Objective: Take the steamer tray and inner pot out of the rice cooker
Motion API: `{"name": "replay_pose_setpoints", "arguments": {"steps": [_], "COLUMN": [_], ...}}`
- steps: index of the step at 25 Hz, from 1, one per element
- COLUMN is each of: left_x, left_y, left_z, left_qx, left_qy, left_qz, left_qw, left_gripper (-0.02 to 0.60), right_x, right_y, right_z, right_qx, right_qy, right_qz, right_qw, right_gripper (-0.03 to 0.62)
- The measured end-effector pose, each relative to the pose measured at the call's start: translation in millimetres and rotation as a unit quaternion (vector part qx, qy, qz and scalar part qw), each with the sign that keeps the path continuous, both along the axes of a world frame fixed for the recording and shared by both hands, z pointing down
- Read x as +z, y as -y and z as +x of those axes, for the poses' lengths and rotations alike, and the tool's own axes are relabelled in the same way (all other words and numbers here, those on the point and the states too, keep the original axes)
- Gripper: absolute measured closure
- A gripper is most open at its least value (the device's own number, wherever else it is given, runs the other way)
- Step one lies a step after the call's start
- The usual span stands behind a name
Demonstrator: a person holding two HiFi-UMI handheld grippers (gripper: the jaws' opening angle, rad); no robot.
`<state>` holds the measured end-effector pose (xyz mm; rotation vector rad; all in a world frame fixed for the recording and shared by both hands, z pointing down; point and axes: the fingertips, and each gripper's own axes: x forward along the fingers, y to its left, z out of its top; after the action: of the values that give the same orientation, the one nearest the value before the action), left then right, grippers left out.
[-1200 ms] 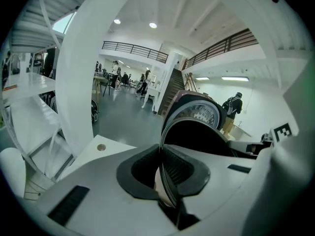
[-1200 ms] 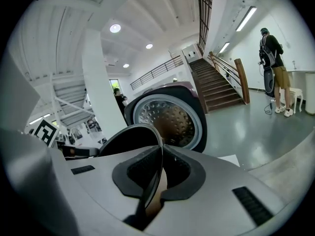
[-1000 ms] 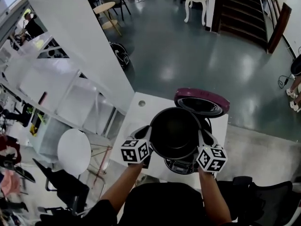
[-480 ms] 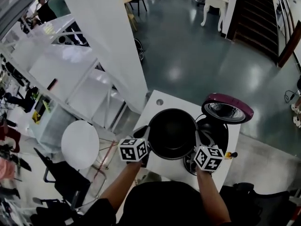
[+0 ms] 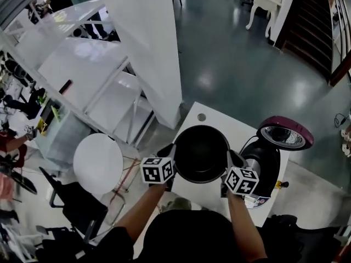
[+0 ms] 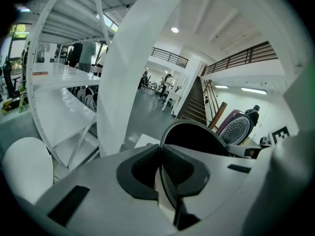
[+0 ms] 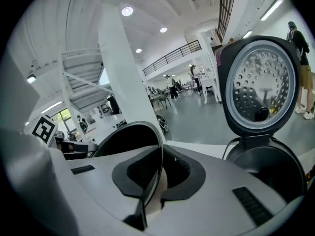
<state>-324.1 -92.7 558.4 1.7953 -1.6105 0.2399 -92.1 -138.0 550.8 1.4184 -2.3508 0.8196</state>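
The fingers (image 6: 140, 170) of our left gripper (image 5: 168, 156) are pinched shut on the thin rim of the inner pot (image 5: 201, 153). Their dark pads press it from both sides, and the rim's edge runs up between them. The fingers (image 7: 183, 173) of our right gripper (image 5: 232, 161) clamp the opposite side of the same rim in the same way, so we carry the pot between our two hands.

From the head view we look straight down into the pot: round, dark inside, mouth up and roughly level. It is out of the rice cooker (image 5: 264, 163) and sits over the middle of the white counter (image 5: 216, 119), just beside the cooker, on the cooker's left as we see it. We cannot tell whether its base touches the counter.

The cooker stands at the counter's right end with its lid (image 5: 285, 133) swung up and open. The lid's outer shell is maroon, and in the right gripper view its silvery inner face is dotted with holes. Below the lid the cooker's cavity is a dark hollow.

Left of the counter a round white stool (image 5: 97, 163) stands on the floor, and a broad white column (image 5: 145, 43) rises beyond it.
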Motion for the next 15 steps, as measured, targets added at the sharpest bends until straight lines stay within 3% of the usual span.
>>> {"name": "replay_pose_setpoints", "arguments": {"steps": [15], "left_x": [80.8], "left_y": [22.8], "left_z": [-40.1], "left_qx": [0.021], "left_qy": [0.004], "left_qz": [-0.051], "left_qw": [0.9985], "left_gripper": [0.560], "right_x": [82.9], "right_y": [16.9], "right_z": [-39.6], "right_qx": [0.010], "right_qy": [-0.033], "right_qz": [-0.059], "right_qw": [0.998], "right_gripper": [0.574]}}
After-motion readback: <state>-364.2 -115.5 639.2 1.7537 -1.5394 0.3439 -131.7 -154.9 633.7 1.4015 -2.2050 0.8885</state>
